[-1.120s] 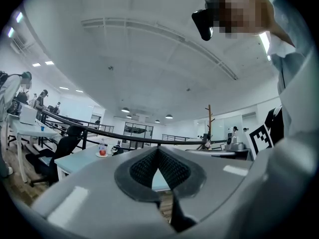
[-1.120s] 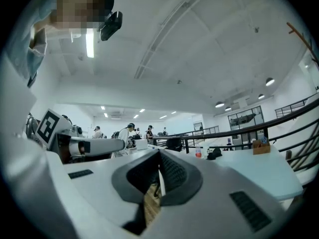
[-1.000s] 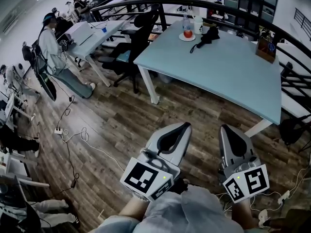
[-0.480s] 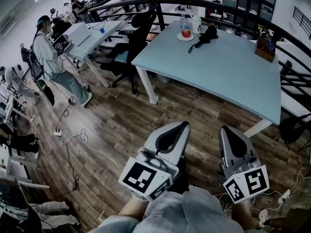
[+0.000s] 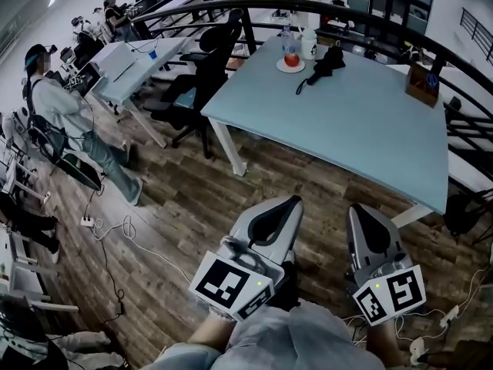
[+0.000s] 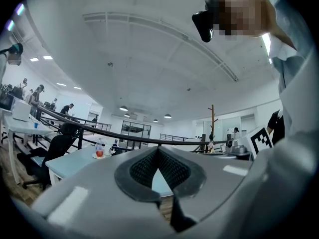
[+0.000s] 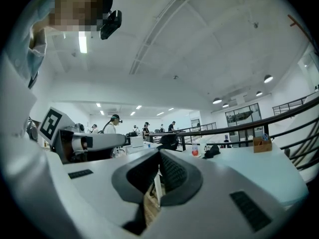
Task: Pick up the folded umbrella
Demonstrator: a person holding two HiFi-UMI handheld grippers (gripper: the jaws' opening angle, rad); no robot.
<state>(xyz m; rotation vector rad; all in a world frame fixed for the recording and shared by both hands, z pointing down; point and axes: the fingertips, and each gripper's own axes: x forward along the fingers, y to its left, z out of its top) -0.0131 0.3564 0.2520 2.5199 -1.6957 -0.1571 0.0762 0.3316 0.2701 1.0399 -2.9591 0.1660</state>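
The folded black umbrella [image 5: 328,58] lies on the far part of the light blue table [image 5: 362,129], its strap trailing toward the near left. In the right gripper view the umbrella [image 7: 212,151] shows small beyond the jaws. My left gripper [image 5: 287,203] and right gripper [image 5: 360,209] are held side by side over the wooden floor, well short of the table. Both are shut with nothing between their jaws. The left gripper [image 6: 158,151] and the right gripper [image 7: 159,154] point level toward the table.
A plate with a red fruit [image 5: 291,58], a bottle [image 5: 287,37] and a white cup [image 5: 309,43] stand next to the umbrella. A wooden box [image 5: 422,83] sits at the table's right. A black railing [image 5: 370,14] curves behind. Office chairs [image 5: 202,68], desks and people stand at left; cables [image 5: 115,237] lie on the floor.
Both grippers have come a little nearer the table, still shut. The person at the left has walked toward the lower left of the view.
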